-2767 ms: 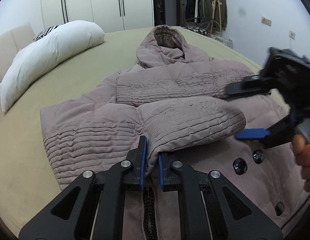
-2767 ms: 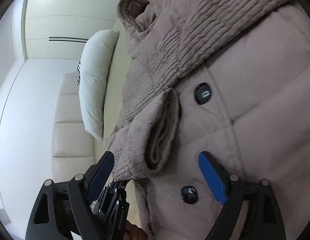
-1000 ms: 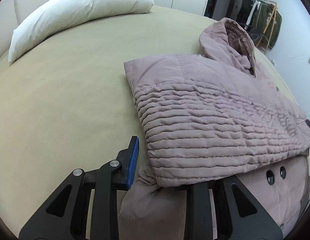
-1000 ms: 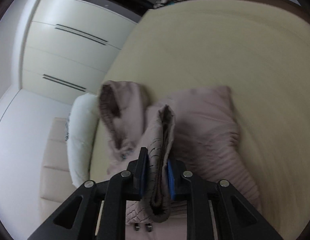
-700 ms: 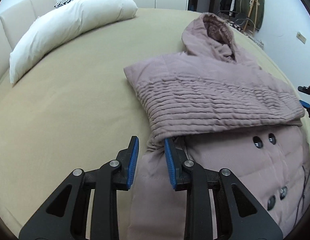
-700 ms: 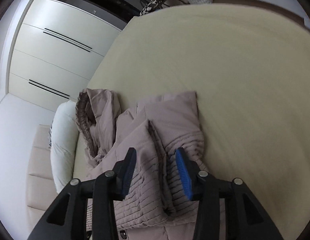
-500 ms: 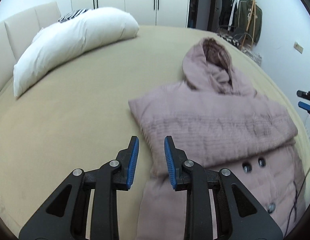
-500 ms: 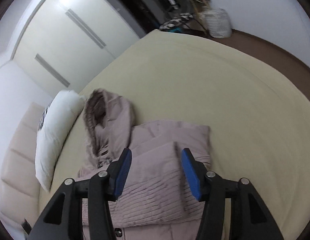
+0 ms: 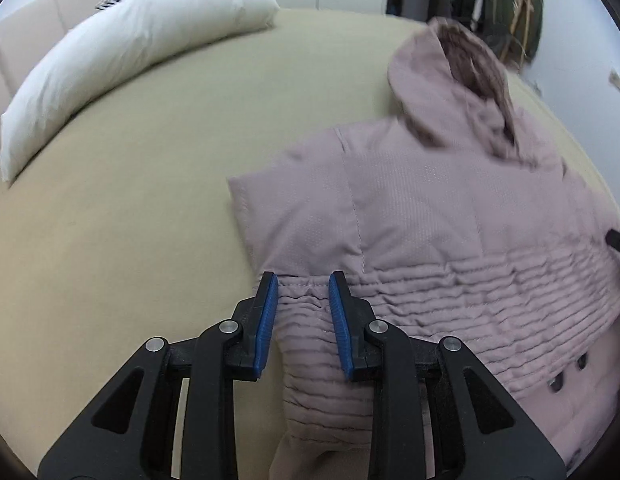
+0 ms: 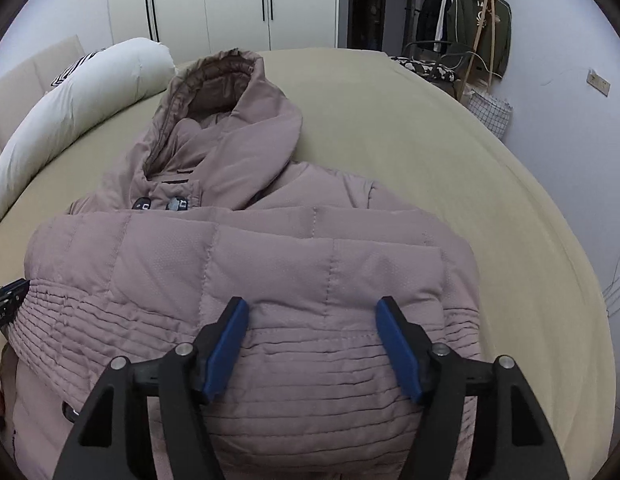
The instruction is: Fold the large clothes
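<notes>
Mauve quilted hooded puffer jacket (image 10: pixel 270 264) lies front-up on the olive-tan bed sheet (image 10: pixel 450 152), hood pointing toward the long white pillow (image 9: pixel 122 52). Both sleeves appear folded across the chest, their ribbed cuffs stacked over the buttons — so the sleeve stage looks done, while the lengthwise fold of the body, I judge, remains. The left gripper (image 9: pixel 302 308) sits low over the jacket's left edge, jaws parted around a ridge of ribbed fabric without clamping it. The right gripper (image 10: pixel 312 336) hovers above the folded sleeve — jaws spread wide, holding nothing.
</notes>
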`<state>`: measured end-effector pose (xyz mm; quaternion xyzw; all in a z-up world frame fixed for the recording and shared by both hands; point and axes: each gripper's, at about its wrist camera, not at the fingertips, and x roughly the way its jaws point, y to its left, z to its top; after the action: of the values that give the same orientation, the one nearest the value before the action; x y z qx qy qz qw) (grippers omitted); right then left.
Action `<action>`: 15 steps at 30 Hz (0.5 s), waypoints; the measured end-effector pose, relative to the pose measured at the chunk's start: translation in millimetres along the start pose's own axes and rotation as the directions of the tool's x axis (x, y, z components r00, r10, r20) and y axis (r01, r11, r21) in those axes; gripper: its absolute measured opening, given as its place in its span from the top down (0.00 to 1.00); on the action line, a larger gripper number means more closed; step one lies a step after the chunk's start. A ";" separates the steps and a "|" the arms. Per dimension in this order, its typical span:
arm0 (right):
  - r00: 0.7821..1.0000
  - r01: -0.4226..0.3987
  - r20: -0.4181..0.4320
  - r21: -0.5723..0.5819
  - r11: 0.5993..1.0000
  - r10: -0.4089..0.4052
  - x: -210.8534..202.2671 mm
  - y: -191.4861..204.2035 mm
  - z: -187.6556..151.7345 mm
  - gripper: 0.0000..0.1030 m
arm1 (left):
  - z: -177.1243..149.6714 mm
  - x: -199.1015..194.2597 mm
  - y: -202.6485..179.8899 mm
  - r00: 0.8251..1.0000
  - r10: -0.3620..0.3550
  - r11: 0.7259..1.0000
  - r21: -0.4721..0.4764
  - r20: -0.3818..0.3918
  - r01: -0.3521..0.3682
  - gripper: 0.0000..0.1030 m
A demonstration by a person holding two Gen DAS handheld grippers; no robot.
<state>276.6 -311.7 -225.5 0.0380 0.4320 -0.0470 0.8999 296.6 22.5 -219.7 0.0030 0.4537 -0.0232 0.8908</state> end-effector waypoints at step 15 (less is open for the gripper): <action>0.997 -0.075 0.017 0.001 0.997 0.075 10.2 2.9 23.4 0.25 | 58.3 9.9 -33.9 0.999 -0.037 0.998 0.047 0.033 0.036 0.75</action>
<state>301.4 -311.8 -218.7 0.0546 0.4228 -0.0140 0.9045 348.1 -13.3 -192.9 0.0152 0.4378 -0.0500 0.8975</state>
